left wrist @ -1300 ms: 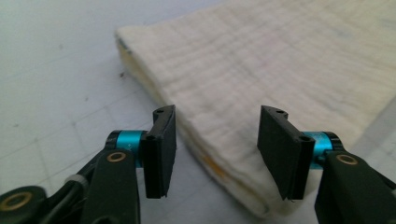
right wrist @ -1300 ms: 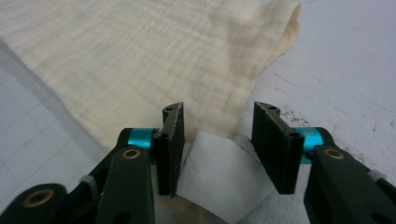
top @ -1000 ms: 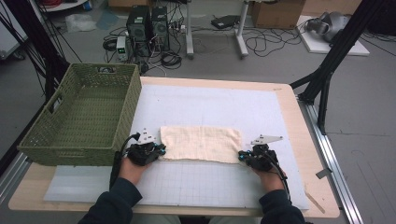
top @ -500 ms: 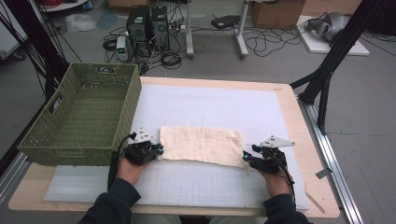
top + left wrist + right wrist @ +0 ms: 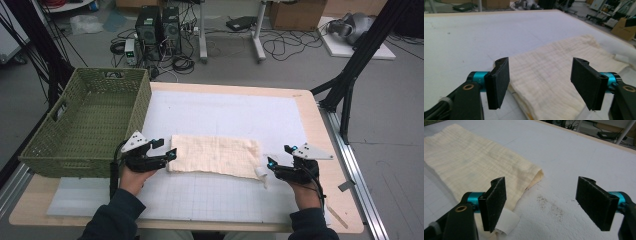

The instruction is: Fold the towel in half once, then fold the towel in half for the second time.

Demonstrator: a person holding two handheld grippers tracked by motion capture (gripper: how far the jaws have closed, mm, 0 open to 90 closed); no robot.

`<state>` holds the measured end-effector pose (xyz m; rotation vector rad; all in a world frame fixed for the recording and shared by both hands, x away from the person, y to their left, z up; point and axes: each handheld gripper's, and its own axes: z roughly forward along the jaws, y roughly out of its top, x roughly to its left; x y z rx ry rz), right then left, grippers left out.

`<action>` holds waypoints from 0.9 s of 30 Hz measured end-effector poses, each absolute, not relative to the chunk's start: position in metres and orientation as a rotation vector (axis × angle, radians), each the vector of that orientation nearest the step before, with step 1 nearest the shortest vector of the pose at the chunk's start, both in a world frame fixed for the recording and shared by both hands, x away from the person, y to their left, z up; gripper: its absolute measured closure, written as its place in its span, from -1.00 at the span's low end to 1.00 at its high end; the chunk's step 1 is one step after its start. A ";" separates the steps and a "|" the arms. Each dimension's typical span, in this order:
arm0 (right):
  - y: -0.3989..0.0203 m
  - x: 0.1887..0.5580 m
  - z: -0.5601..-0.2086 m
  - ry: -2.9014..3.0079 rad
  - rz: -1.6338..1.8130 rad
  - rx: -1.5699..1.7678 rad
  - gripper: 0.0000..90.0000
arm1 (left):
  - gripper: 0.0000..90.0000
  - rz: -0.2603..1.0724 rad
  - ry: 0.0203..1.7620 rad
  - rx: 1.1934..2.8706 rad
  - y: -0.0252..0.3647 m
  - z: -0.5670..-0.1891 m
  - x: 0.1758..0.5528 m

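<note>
Cream cloth (image 5: 215,156), folded into a long strip, lies flat on the white mat (image 5: 225,112) across the lower middle of the high view, right of the green basket (image 5: 85,125). The left gripper (image 5: 169,156) sits at the cloth's left end, jaws spread apart with nothing between them. The right gripper (image 5: 270,164) sits at the right end beside a small white tag (image 5: 506,223), its jaws likewise spread and empty.

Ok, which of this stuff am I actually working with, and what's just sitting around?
In play:
folded cream cloth
left gripper, open at its left end
right gripper, open at its right end
probably the green basket, empty

Lying about:
computer towers, cables and boxes on the floor
black tripod
</note>
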<state>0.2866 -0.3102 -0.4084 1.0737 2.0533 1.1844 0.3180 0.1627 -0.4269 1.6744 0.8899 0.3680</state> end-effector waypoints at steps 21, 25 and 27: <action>-0.308 0.291 -0.407 2.102 1.228 1.053 -0.74 | -0.57 0.369 0.856 1.687 0.164 -0.424 0.315; -0.308 0.292 -0.407 2.102 1.227 1.066 -0.74 | -0.56 0.371 0.864 1.674 0.165 -0.424 0.317; -0.309 0.292 -0.408 2.097 1.227 1.061 -0.75 | -0.56 0.375 0.865 1.679 0.166 -0.424 0.316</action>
